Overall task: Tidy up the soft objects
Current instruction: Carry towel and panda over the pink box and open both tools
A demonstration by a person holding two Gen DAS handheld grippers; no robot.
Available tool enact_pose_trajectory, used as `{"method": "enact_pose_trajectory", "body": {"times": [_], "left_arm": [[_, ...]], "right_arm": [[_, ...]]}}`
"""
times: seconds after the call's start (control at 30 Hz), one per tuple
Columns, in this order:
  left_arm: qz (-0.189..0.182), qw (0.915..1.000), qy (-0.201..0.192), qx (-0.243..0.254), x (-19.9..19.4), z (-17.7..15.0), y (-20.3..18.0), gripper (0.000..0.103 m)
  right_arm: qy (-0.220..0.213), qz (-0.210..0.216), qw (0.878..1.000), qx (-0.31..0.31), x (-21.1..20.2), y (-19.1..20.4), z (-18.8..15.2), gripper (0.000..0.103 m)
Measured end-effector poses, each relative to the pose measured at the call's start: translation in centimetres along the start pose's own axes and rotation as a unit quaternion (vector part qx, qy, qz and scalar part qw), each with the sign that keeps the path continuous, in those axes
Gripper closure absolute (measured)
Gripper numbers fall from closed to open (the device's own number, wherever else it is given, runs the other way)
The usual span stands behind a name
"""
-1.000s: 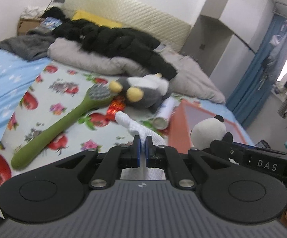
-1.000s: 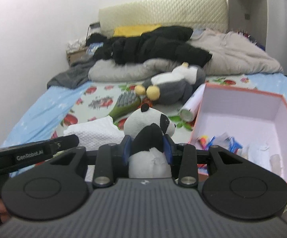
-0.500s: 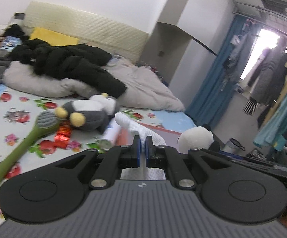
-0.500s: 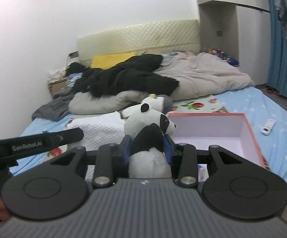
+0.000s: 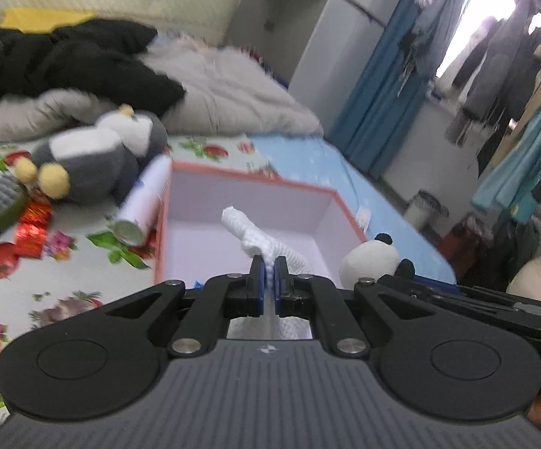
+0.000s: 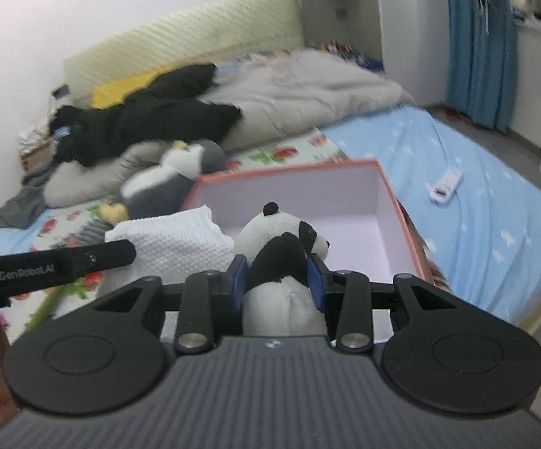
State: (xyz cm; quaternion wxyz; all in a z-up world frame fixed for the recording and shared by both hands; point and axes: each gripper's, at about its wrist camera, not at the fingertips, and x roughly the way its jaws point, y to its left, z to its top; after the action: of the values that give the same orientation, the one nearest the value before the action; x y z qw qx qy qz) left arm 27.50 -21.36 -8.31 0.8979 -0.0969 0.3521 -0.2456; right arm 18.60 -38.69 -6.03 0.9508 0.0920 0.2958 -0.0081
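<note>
Both tongs grip: left (image 5: pixel 269 270) white cloth (image 5: pixel 248 230), right (image 6: pixel 277 271) panda (image 6: pixel 281 247).

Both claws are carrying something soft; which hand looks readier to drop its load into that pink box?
Probably the left. Its claw pinches the white knitted cloth, which shows against the pink box's inside. The right claw, clamping the panda plush toy, seems nearer the box's corner.

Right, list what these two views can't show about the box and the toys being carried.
- Box floor nearest the cameras: hidden in both wrist views behind the gripper bodies, towel and panda.
- Panda's lower body: covered by the right gripper in its own view.
- Penguin plush: blurred in the left wrist view, partly behind the box in the right.
</note>
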Motion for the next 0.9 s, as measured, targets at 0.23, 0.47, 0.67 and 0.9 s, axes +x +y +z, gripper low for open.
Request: {"method": "enact_pose_trajectory", "body": {"times": [0.23,0.47,0.67,0.9], "left_arm": [[0.008,0.9977,0.067,0.000,8.8,-0.1,0.6,0.097],[0.017,0.9940,0.108,-0.001,13.8,-1.2,1.8,0.097],[0.022,0.9930,0.116,-0.005,14.3,-1.5,2.5,0.096],[0.021,0.9966,0.079,-0.001,10.4,-0.4,1.7,0.062]], "right_arm": [[0.056,-0.016,0.998,0.024,5.4,-4.0,-1.3,0.065],[0.100,-0.023,0.994,0.036,10.1,-5.9,-2.4,0.064],[0.110,-0.022,0.993,0.046,11.6,-6.6,-2.9,0.064],[0.098,-0.016,0.994,0.054,10.3,-6.4,-2.2,0.059]]}}
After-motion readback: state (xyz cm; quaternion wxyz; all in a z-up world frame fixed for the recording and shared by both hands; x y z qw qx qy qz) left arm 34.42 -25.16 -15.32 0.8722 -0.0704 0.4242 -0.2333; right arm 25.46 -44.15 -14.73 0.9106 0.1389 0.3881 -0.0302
